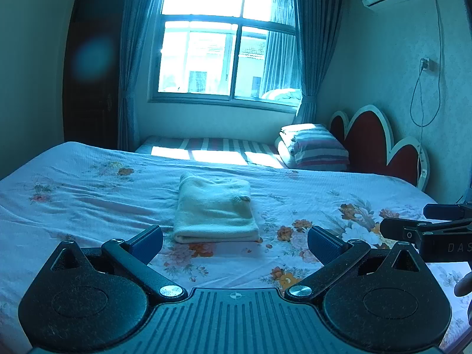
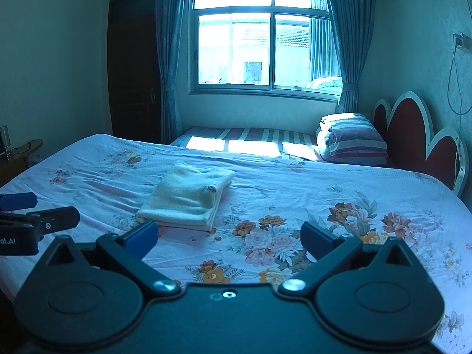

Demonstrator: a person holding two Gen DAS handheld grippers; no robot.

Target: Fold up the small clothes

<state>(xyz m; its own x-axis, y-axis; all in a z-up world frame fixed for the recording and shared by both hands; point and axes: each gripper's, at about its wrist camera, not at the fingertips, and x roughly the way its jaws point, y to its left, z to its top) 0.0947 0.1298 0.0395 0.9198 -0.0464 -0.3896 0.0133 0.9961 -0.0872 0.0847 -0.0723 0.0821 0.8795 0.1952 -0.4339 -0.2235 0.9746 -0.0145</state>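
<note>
A small cream garment (image 1: 214,209) lies folded into a neat rectangle on the floral bedsheet (image 1: 88,194). It also shows in the right wrist view (image 2: 185,199), left of centre. My left gripper (image 1: 235,243) is open and empty, held just in front of the garment, apart from it. My right gripper (image 2: 228,237) is open and empty, to the right of the garment and nearer the bed's front edge. The right gripper's side shows at the right edge of the left wrist view (image 1: 427,233). The left gripper's side shows at the left edge of the right wrist view (image 2: 35,221).
Behind the bed lies a second bed with a striped sheet (image 1: 212,147) and a stack of striped bedding (image 1: 315,147). A red headboard (image 1: 371,141) stands at the right. A window (image 1: 227,41) and dark door (image 1: 88,67) are at the back.
</note>
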